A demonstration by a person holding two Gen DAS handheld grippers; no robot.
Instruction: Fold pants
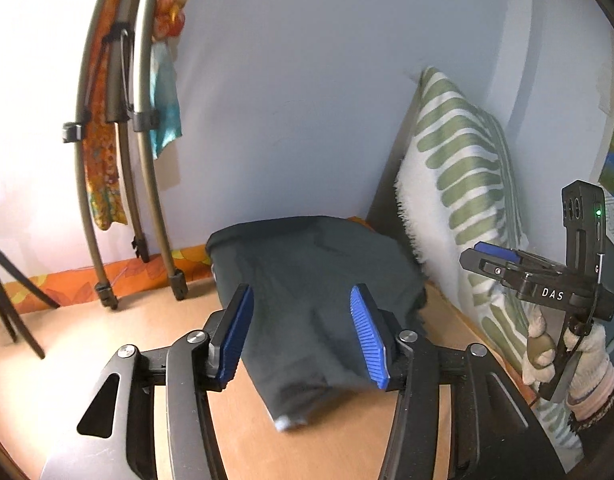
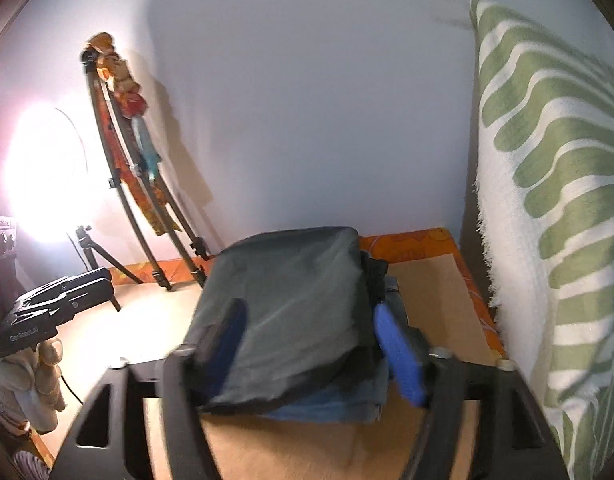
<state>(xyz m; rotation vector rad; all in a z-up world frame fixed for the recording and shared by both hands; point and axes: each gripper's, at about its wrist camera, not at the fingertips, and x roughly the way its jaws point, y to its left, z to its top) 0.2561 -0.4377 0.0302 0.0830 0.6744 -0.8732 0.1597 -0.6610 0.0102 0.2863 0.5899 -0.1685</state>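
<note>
Dark folded pants point(image 1: 307, 272) lie in a bundle on the tan surface near the wall. In the right wrist view the same dark pants point(image 2: 291, 308) rest on top of folded blue denim point(image 2: 347, 404). My left gripper point(image 1: 307, 336) is open, its blue pads either side of the bundle just above it, holding nothing. My right gripper point(image 2: 319, 352) is open, fingers straddling the stack; it also shows in the left wrist view point(image 1: 503, 264), held by a gloved hand at the right.
A green-and-white striped pillow point(image 1: 463, 184) stands against the wall at the right, close to the stack. Tripod legs with coloured cloth point(image 1: 119, 160) lean on the wall at the left. An orange patterned sheet edge point(image 2: 411, 244) runs along the wall.
</note>
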